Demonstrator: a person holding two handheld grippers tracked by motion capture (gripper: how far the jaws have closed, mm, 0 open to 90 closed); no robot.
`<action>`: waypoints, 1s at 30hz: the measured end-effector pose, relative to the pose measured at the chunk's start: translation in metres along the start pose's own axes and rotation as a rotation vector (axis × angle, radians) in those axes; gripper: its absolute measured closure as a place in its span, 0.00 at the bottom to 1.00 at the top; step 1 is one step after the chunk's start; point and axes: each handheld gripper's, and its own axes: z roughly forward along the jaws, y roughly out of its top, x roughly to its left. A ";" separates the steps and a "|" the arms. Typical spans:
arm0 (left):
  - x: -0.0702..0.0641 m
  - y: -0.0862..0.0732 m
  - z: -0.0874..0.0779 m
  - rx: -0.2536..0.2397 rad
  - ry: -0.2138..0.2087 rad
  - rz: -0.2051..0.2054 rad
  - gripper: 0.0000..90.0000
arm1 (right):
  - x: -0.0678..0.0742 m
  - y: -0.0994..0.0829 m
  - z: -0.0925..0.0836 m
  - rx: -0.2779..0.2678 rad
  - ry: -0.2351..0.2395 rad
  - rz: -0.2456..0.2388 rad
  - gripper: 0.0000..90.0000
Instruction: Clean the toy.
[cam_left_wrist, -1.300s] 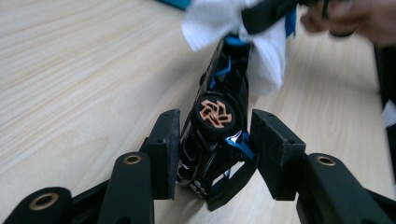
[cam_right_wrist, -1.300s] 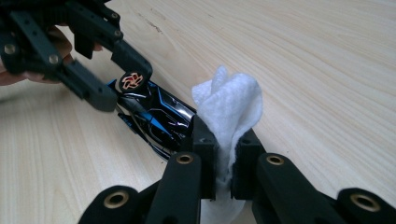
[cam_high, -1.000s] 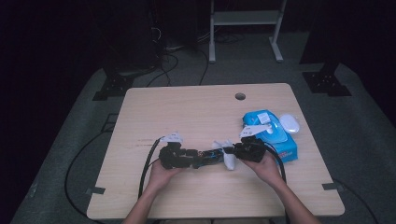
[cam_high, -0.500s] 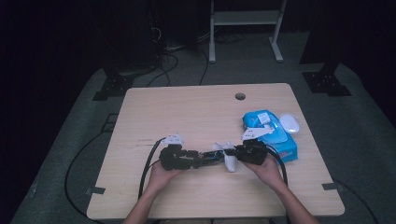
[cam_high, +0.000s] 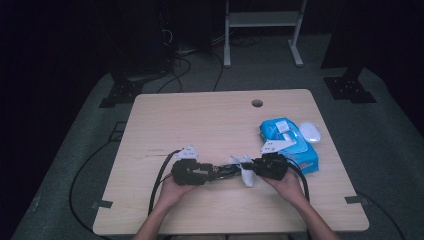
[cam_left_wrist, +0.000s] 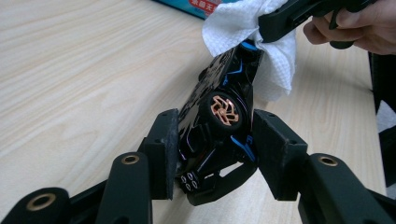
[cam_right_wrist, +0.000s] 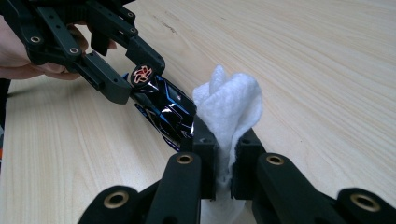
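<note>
I hold my left gripper (cam_high: 212, 172) near the front edge of the table (cam_high: 200, 120), a bit left of the middle. Its jaws are clamped on a little black toy car (cam_left_wrist: 219, 116) with blue lines and an orange wheel (cam_left_wrist: 223, 109). The car is up off the table, lying on its side between the two pads. One pad presses on the roof side and the other on the bottom side.

My right gripper (cam_right_wrist: 224, 154) is just to the right of it. Its jaws are squeezed together on a white wipe (cam_right_wrist: 231, 109), which sticks up in a soft bunch past the pads. The wipe touches the far end of the car, the end that points away from my left gripper.

My left hand (cam_high: 172, 190) and my right hand (cam_high: 287, 185) both come in from the near edge of the table.

Farther right lies a blue pack of wipes (cam_high: 287, 142), and a small white lid (cam_high: 310, 132) sits just beside it. A round hole (cam_high: 257, 103) is in the far part of the table.
</note>
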 end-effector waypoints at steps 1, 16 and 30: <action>-0.001 0.000 0.000 0.003 0.005 0.006 0.58 | 0.000 0.000 0.000 -0.003 -0.001 -0.001 0.92; -0.009 -0.001 0.001 0.016 0.017 0.022 0.52 | 0.006 -0.008 -0.005 0.005 0.016 -0.013 0.92; -0.016 -0.006 0.007 0.054 0.078 0.102 0.45 | -0.005 0.001 0.008 0.047 -0.019 0.020 0.92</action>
